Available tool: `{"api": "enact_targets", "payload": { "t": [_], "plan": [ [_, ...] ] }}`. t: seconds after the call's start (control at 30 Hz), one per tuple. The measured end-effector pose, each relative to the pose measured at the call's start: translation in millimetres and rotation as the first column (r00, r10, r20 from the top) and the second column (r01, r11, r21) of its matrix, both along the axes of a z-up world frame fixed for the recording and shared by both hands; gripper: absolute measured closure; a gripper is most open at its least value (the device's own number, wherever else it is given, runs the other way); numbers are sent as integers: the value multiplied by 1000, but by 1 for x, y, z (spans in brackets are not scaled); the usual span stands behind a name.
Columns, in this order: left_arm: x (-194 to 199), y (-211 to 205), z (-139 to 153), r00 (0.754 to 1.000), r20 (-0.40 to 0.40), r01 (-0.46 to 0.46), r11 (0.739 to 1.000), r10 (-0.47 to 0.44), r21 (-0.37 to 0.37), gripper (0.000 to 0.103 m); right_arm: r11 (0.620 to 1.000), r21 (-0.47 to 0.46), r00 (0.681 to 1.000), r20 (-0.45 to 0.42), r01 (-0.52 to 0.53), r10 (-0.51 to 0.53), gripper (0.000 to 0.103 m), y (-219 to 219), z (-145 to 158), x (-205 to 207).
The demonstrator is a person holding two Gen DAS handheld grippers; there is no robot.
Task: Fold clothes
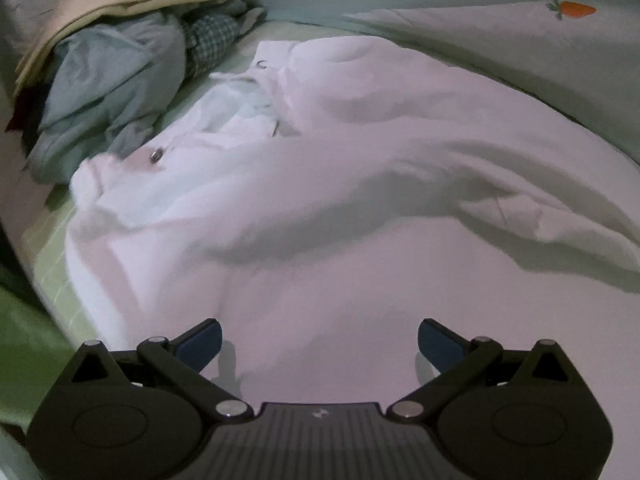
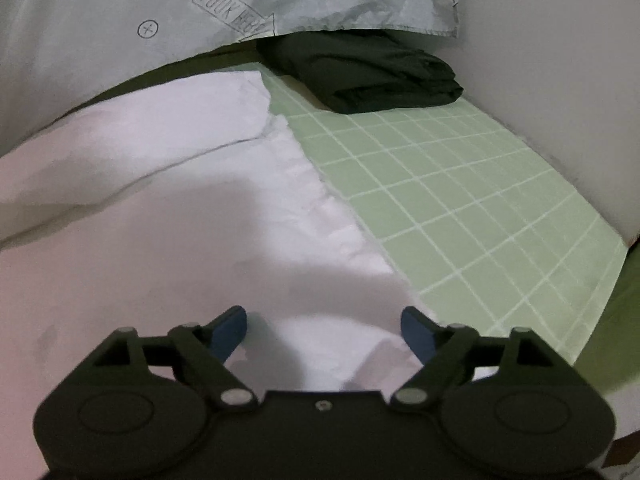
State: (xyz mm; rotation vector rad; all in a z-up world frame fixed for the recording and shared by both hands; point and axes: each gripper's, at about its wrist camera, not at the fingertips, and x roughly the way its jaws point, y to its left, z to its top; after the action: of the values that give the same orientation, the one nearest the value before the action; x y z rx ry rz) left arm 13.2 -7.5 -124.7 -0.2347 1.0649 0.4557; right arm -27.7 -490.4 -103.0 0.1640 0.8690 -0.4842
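1. The white garment lies spread on the green checked bed sheet, ahead of and under both sets of fingers.
2. The left gripper and right gripper are both spread wide, holding nothing.
3. Judged best: lower each onto an edge, pinch 1 layer, then fold evenly.
4. Count: 1 white garment, 1 folded dark garment, 1 unfolded pile.

Bedroom at home, seen across a made bed.
Lay spread with a green grid-patterned sheet; pale printed pillows along the far edge, a carrot-embroidered one among them; unfolded laundry heaped at a far corner, dark folded garment opposite.
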Motion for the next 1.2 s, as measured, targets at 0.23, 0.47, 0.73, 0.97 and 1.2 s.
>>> {"api": "enact_targets", "payload": {
  "t": [0.23, 0.47, 0.73, 0.97, 1.2],
  "plan": [
    [-32, -11, -3, 998, -16, -68, 997, 67, -29, 0, 999, 13, 999, -19, -43, 43, 5, -17, -2, -4],
    [-61, 4, 2, 988, 7, -154, 988, 155, -22, 0, 998, 60, 1000, 6, -19, 18, 2, -21, -6, -10],
    [-68, 62, -2, 959, 30, -283, 959, 283, 15, 1, 998, 63, 1000, -4, -27, 27, 0, -13, -6, -13],
    [-51, 110, -15, 928, 38, -369, 928, 371, -43, 18, 996, 87, 998, -51, -22, 27, 0, -19, -3, -2],
    [-41, 108, -23, 923, 57, -378, 924, 380, -55, 84, 991, 52, 990, -67, -123, 126, 82, -11, 10, 2]
  ]
}}
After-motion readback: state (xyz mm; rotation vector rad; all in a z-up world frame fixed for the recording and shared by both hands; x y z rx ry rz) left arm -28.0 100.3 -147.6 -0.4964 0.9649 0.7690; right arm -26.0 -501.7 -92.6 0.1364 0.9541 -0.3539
